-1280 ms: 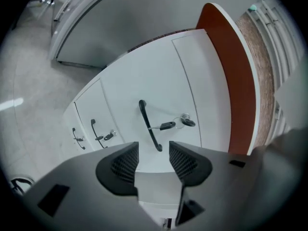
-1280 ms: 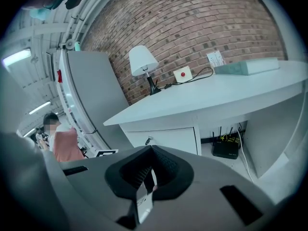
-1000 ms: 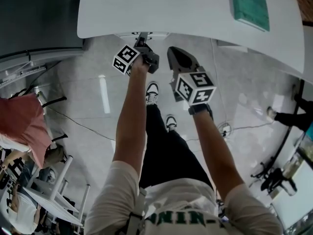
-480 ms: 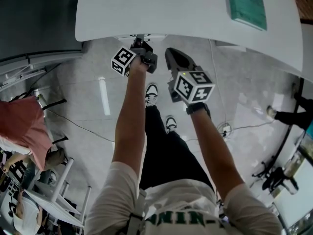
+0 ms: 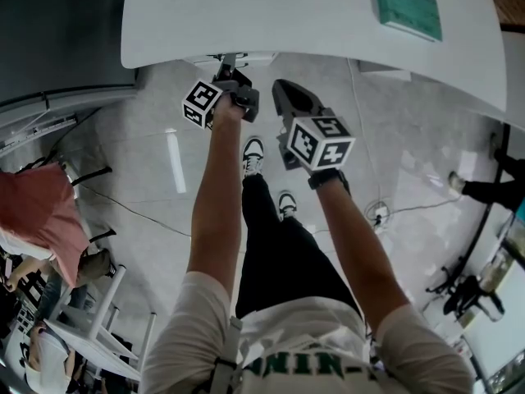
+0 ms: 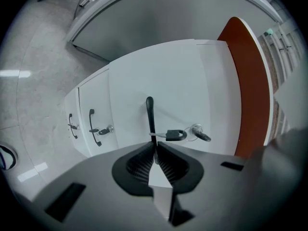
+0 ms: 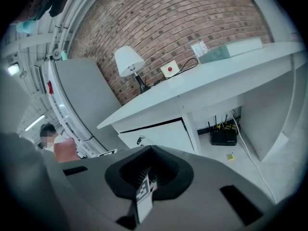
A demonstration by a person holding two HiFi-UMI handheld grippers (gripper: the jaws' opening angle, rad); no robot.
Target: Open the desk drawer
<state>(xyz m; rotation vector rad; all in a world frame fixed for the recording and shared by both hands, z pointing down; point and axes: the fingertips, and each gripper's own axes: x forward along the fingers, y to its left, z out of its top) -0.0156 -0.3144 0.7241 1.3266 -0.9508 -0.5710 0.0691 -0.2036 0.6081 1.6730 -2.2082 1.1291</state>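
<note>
The drawer is found under the desk, beneath its left end as the head view shows it. It is the topmost of a white stack of three and is shut flush, so nothing of its contents can be seen. Its black bar handle is clamped by the left gripper, whose jaws have just been closing; the bar's near end is pinched between the ribbed pads, and the rest of the bar is seen beyond the tips. A key is seated in the lock beside the handle, and a dark fob is hung from it, close to the jaw tips. The two lower drawers under the desk are also shut, each with its own black handle, and a key is seen in the nearer one.

The right gripper is held just beside the left one, in front of the desk edge and clear of the drawers; its jaws are brought together with nothing between them.

On the desk a green book is laid flat near the right end. A white lamp and a red button are placed at the back of the desk, against a brick wall. A black router is set on the floor in the open space under the desk, to the right of the drawers
</note>
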